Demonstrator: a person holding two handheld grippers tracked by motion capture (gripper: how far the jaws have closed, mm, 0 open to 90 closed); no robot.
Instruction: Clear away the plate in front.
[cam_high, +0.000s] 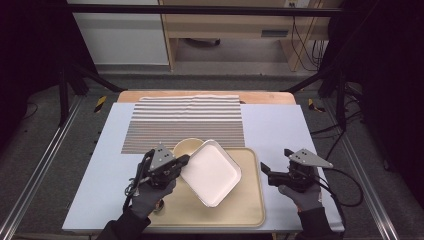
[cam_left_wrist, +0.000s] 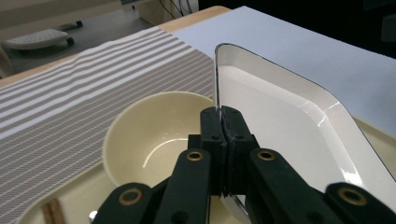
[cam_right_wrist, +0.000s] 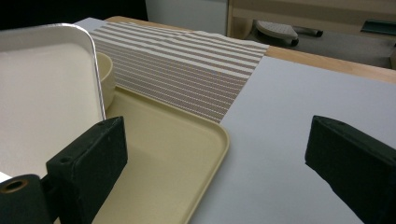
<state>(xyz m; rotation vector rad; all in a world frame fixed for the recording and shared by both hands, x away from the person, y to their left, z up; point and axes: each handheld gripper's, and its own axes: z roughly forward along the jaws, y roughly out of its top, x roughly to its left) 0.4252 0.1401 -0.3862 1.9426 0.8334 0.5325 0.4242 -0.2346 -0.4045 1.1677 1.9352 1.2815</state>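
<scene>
Table (cam_high: 280, 130): pale blue sheet over a wooden top, seen from above.
Cloth (cam_high: 185, 122): striped brown and white, spread flat on the far half of the table, its near edge just behind the tray.
Tray (cam_high: 250, 210): beige, rounded corners, lying flat at the near middle of the table; in the right gripper view its corner (cam_right_wrist: 205, 140) sits on the blue sheet.
Plate (cam_high: 212, 172): white, rectangular with rounded corners, tilted, over the tray, its left rim pinched by the left gripper.
Bowl (cam_high: 186, 146): cream, upright at the tray's far left corner, just behind the plate.
Left gripper (cam_high: 182, 161): clamped tight on the plate's thin rim (cam_left_wrist: 217, 93), jaws pressed together around it.
Right gripper (cam_high: 277, 167): jaws spread wide, nothing between them, just right of the tray above the blue sheet.
</scene>
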